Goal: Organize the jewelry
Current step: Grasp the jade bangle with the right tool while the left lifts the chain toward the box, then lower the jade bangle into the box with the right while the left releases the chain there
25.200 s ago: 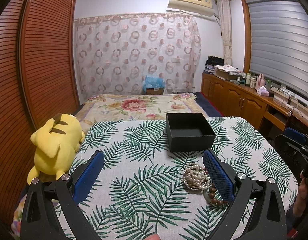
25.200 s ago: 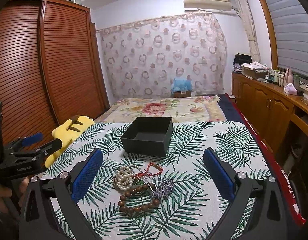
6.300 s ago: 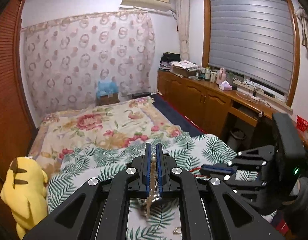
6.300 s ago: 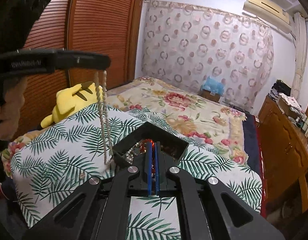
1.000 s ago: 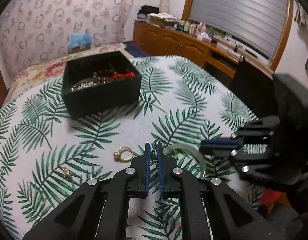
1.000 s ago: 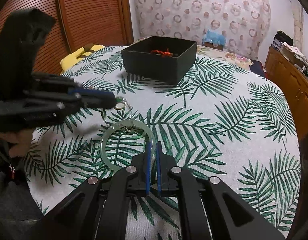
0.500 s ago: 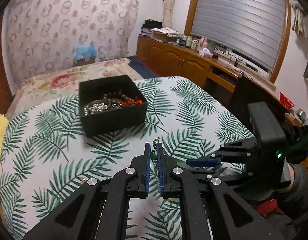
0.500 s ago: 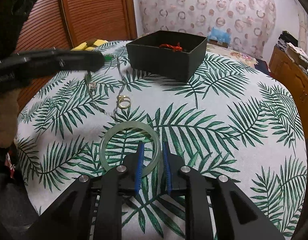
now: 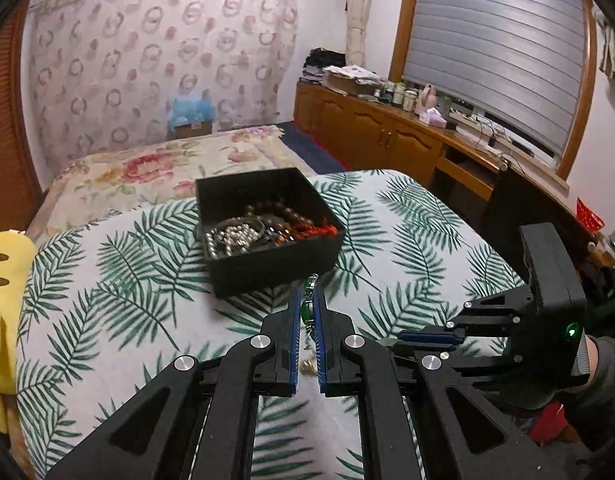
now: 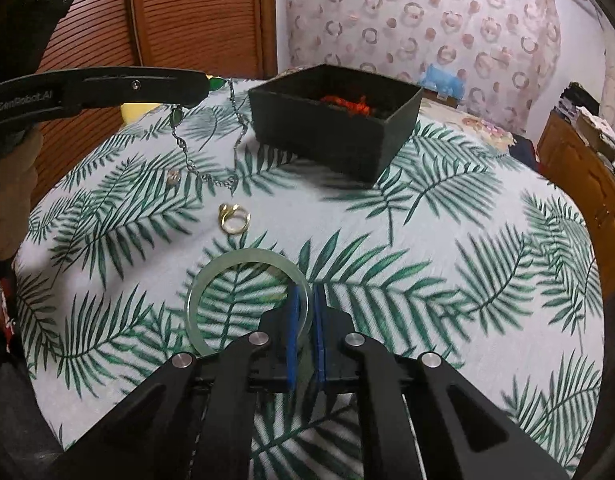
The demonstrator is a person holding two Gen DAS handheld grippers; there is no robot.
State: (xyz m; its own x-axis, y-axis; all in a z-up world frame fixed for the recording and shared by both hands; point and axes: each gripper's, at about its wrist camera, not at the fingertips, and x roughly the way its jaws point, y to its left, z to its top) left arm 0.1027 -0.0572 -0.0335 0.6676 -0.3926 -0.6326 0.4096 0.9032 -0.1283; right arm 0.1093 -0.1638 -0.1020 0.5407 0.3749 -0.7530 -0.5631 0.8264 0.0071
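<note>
My left gripper (image 9: 306, 300) is shut on a silver chain with green stones (image 9: 307, 307). In the right wrist view the left gripper (image 10: 205, 84) is held above the table and the chain (image 10: 187, 160) dangles from it, its low end near the cloth. My right gripper (image 10: 305, 308) is low over the table, its jaws closing on the rim of a pale green jade bangle (image 10: 211, 280), which passes between the pads. The black box (image 9: 267, 268) holds beads, pearls and a red string; the same box (image 10: 327, 144) stands beyond the bangle.
A gold ring (image 10: 234, 219) and a small earring (image 10: 172, 176) lie on the palm-leaf tablecloth (image 10: 447, 240) between bangle and box. A yellow plush toy (image 9: 3, 300) sits at the table's left edge. A bed lies behind, wooden cabinets to the right.
The left gripper rose and drew back, lifting the chain off the cloth. The right gripper opened slightly, slid onto the bangle's rim and closed there.
</note>
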